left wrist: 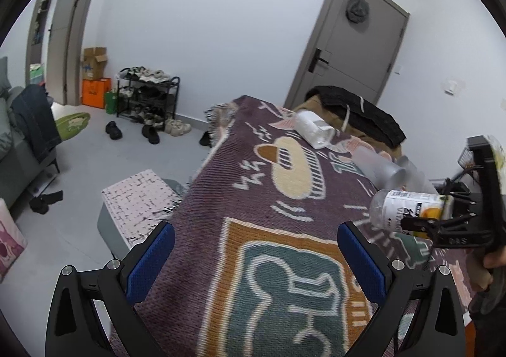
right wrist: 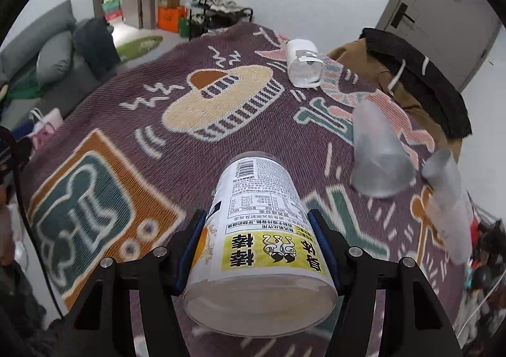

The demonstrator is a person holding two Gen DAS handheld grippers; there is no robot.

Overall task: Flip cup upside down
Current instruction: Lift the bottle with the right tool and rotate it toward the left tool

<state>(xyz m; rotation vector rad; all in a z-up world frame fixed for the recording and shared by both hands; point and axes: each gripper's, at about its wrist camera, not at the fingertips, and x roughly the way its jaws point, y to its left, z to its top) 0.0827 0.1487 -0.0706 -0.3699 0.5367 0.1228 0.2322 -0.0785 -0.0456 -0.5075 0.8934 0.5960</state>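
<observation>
Clear plastic cup (right wrist: 262, 243) with a printed label sits clamped between the blue pads of the right gripper (right wrist: 262, 249) — held tilted above the patterned cloth (right wrist: 104, 142), apart from it. Left gripper (left wrist: 256, 257) hangs spread wide — nothing between its fingers.

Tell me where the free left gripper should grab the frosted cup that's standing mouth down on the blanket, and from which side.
Grip the frosted cup around its lower wall, near the wide rim on the blanket. The left gripper, open, should probably come level from the open center of the blanket; a second frosted cup stands close on the far side.
</observation>
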